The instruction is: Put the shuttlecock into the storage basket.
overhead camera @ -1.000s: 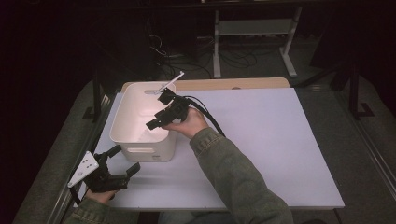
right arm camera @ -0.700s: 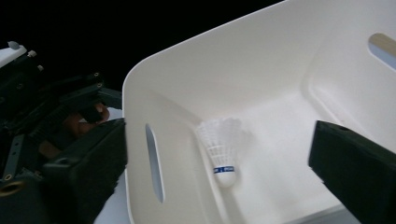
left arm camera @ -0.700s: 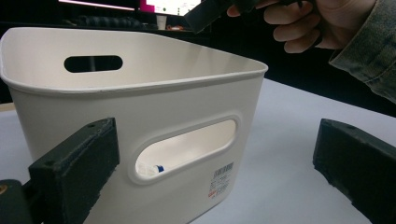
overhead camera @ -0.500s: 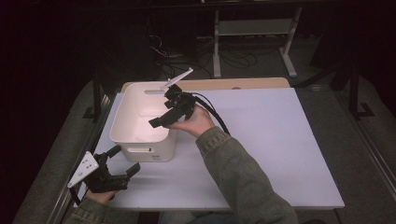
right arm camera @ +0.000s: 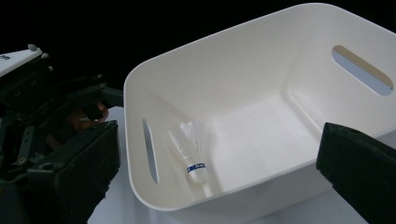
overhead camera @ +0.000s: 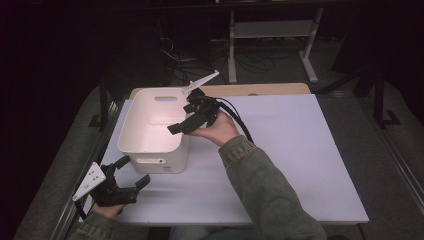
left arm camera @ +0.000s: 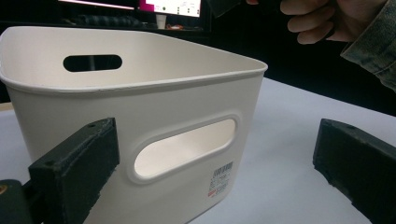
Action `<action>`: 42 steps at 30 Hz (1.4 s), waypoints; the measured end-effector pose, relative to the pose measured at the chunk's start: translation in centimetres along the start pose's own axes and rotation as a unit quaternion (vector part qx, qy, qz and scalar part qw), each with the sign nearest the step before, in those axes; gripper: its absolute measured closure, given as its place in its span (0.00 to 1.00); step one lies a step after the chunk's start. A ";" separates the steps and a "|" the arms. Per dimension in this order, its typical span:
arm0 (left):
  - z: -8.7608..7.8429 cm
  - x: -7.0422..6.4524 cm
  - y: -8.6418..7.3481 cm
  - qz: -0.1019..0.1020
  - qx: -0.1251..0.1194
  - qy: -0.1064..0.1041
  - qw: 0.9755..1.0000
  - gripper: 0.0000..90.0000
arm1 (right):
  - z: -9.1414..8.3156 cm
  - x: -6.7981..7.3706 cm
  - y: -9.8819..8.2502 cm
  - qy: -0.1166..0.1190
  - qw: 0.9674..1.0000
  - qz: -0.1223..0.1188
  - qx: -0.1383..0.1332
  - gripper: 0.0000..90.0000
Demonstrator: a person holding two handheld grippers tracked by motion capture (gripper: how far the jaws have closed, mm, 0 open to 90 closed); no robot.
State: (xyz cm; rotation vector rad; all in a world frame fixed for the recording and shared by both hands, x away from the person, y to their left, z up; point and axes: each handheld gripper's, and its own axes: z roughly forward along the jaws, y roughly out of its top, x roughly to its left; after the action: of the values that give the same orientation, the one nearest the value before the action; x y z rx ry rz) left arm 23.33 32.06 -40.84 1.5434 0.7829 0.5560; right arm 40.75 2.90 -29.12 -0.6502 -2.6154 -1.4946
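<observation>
We are holding the right hand-held gripper (overhead camera: 186, 121) wide and empty above the white bin (overhead camera: 150, 131), where the blue-banded shuttlecock (right arm camera: 196, 154) is lying beside a barcode-labelled wall, the left hand-held gripper (overhead camera: 131, 172) gaping nearby.

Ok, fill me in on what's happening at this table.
A person works with a gripper in each hand. The right gripper hangs over the white bin, and its jaws have just been opening, with nothing between them. A shuttlecock lies inside the bin, near the wall with the handle slot. The left gripper sits open near the table's front edge, pointed at the bin.
</observation>
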 end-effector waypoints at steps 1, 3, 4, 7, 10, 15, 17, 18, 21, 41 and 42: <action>0.0 0.0 0.0 0.001 0.001 0.000 1.000 0.00 | -0.4 -0.1 -0.2 -0.003 1.000 0.003 0.003 0.00; 0.0 -0.1 0.0 -0.001 0.000 0.000 1.000 0.00 | -0.7 -0.3 -0.4 -0.013 1.000 -0.005 0.001 0.00; 0.0 -0.1 0.0 -0.001 0.000 0.000 1.000 0.00 | -0.9 -0.2 -0.5 -0.013 1.000 0.001 0.000 0.00; 0.1 -0.2 0.0 -0.010 -0.007 -0.002 1.000 0.00 | -1.3 -0.1 -0.7 -0.025 1.000 0.001 0.000 0.00; 0.0 0.0 0.0 -0.001 0.000 -0.001 1.000 0.00 | -1.7 -0.2 -1.1 -0.024 1.000 0.005 0.000 0.00; 0.0 -0.1 0.0 -0.001 0.000 0.000 1.000 0.00 | -2.3 -0.3 -1.8 -0.035 0.999 0.002 -0.003 0.00; 0.0 0.0 0.0 0.000 0.000 0.001 1.000 0.00 | -2.5 -0.2 -1.9 -0.041 0.999 -0.002 -0.002 0.00; 0.0 0.0 0.0 0.000 0.001 0.001 1.000 0.00 | -2.6 -0.2 -2.0 -0.041 0.999 -0.002 -0.005 0.00; 0.0 0.0 0.0 -0.001 0.000 0.000 1.000 0.00 | -2.9 -0.2 -2.2 -0.040 0.999 -0.001 -0.009 0.00; 0.0 0.0 0.0 -0.001 0.000 0.001 1.000 0.00 | -6.8 -1.5 -5.7 -0.084 0.995 0.012 -0.054 0.00; 0.0 0.0 0.0 -0.001 0.000 0.001 1.000 0.00 | -7.0 -1.6 -5.9 -0.086 0.995 0.014 -0.055 0.00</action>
State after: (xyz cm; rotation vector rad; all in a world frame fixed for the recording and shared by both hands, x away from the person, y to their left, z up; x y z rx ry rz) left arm 23.32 32.07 -40.86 1.5426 0.7857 0.5565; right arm 38.83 -6.02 -30.58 -0.8584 -2.6482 -1.6536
